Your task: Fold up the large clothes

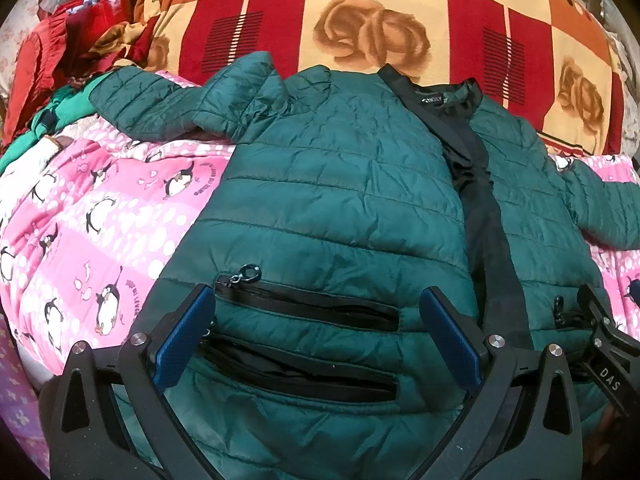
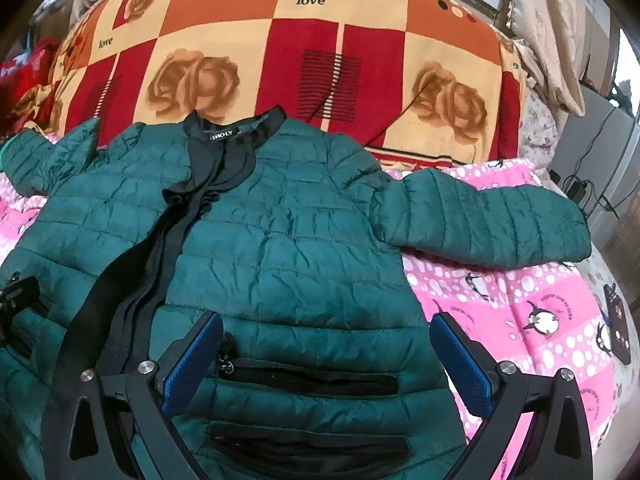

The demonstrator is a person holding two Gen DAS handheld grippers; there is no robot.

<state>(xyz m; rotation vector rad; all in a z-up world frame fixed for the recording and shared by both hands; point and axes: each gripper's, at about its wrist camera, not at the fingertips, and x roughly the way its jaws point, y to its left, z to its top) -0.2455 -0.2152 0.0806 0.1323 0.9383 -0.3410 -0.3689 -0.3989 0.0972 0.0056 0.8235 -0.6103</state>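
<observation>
A dark green quilted puffer jacket (image 1: 340,184) lies front up and spread flat on a pink penguin-print quilt (image 1: 100,220); its black zipper band runs down the middle. It also shows in the right wrist view (image 2: 288,240), with one sleeve (image 2: 480,224) stretched out to the right. My left gripper (image 1: 316,328) is open, its blue pads either side of the jacket's left zip pockets near the hem. My right gripper (image 2: 328,360) is open over the right zip pockets. Neither holds anything.
A red, orange and cream rose-print blanket (image 1: 380,32) covers the bed beyond the collar. A heap of red and green clothes (image 1: 60,60) lies at the far left. A grey box and cables (image 2: 592,168) stand off the bed's right side.
</observation>
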